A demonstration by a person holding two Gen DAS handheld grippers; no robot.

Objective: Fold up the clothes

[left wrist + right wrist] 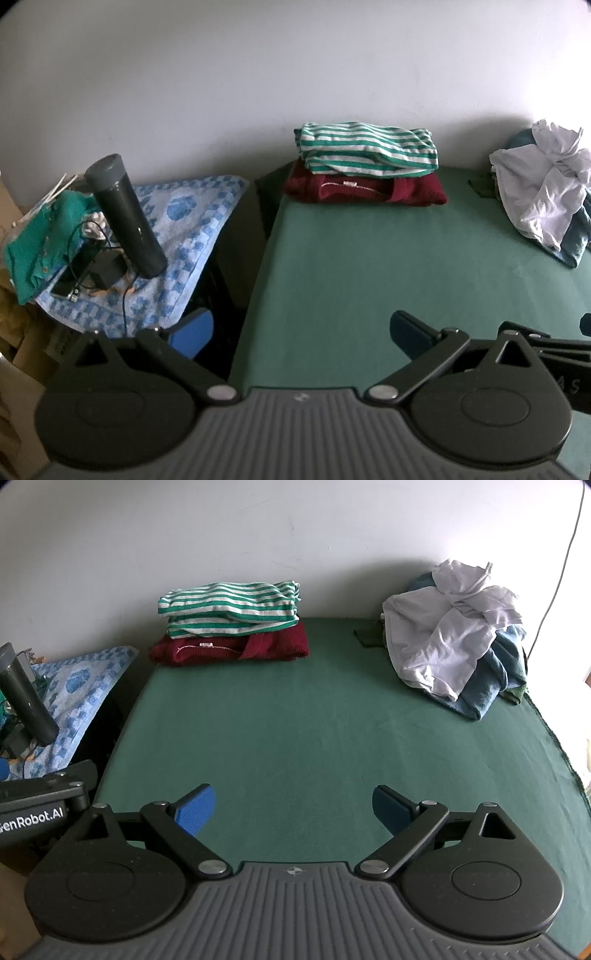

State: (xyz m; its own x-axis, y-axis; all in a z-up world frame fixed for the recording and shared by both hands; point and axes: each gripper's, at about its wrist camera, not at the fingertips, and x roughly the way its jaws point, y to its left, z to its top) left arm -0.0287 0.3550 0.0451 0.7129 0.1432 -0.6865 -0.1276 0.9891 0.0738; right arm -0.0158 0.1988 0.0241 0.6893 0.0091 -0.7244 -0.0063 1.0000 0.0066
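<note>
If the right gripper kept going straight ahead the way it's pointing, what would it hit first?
Probably nothing soon: the right gripper, jaws open, faces bare green tablecloth. Straight on it likely meets the cloth, or the wall between both clothes piles; depth is unclear.

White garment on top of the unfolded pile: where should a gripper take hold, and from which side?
Grip the white garment at its loose lower hem, which drapes down the pile's near face onto the green cloth. Come from the front with the right gripper, whose fingers are open; that edge hangs free, unlike the bunched knot higher up.
</note>
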